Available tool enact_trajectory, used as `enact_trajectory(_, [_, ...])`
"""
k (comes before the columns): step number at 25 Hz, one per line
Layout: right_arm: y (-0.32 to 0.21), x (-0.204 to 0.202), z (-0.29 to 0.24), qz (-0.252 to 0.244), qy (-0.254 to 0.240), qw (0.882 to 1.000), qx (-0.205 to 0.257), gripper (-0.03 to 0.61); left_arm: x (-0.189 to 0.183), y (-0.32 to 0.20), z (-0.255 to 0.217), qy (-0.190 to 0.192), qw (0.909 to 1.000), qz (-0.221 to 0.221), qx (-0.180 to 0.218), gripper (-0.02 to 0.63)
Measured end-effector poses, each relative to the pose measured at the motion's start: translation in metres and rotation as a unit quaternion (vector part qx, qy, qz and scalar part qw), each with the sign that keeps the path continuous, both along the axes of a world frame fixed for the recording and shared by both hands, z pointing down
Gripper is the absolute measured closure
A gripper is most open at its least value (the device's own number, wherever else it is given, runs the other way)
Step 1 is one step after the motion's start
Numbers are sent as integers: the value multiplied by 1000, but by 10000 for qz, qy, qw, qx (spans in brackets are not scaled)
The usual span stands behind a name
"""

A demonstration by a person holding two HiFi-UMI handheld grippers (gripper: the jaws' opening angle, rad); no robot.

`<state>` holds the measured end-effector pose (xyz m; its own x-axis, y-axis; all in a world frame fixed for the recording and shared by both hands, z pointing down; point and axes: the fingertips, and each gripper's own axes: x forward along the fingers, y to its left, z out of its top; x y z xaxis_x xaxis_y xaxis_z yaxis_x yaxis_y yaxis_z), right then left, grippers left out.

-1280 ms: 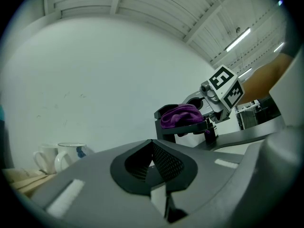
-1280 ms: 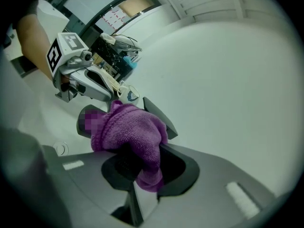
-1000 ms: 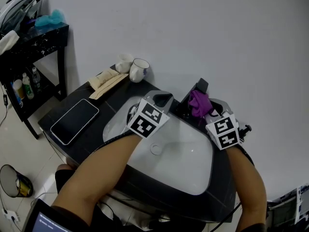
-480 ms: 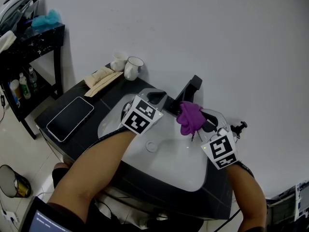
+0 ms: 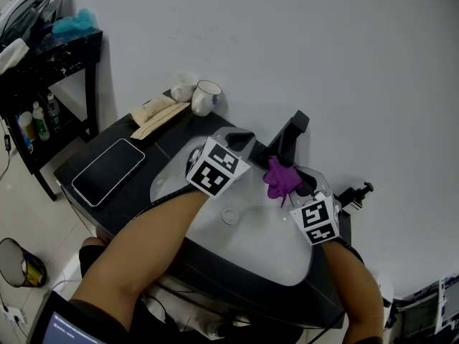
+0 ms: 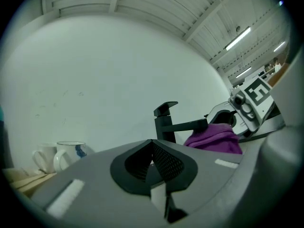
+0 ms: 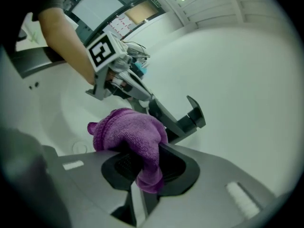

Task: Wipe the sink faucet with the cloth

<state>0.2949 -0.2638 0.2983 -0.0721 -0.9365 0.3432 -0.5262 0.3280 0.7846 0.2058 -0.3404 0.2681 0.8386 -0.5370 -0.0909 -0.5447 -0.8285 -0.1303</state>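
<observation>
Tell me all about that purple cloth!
The purple cloth is soft, fuzzy fabric, scrunched into a lump. The right hand-held gripper pinches it between its jaws, with one end poking through. It sits right by the black faucet spout, over the white sink. Whether it touches the spout is unclear.

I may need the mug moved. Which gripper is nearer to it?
Left. The left gripper is over the sink, beside the faucet on the mug's side; the right gripper, shut on the cloth, is farther off.
</observation>
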Motion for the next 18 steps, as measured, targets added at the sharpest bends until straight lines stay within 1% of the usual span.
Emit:
enact_trajectory(4, [-30,12,-13,306,-12,9981,529,485,0,-1,-2,100,9999,22,-54,597])
enact_trajectory(7, [-47,19,-13,503,-97,9967,632,476,1,-3,-4,186,9998,24,-70,595])
enact_trajectory(10, [-60,22,-11,597,-313,9962,548,479,1,-7,-5,233,9997,-1,-98,597])
enact_trajectory(14, [-65,22,-5,556,-291,9972,405,479,2,-10,-4,231,9997,10,-105,595])
enact_trajectory(16, [-66,23,5,540,-271,9981,132,479,3,-10,-3,194,9998,25,-87,595])
enact_trajectory(18, [-66,25,20,565,-258,9977,-263,479,4,-8,-2,150,9999,37,-65,595])
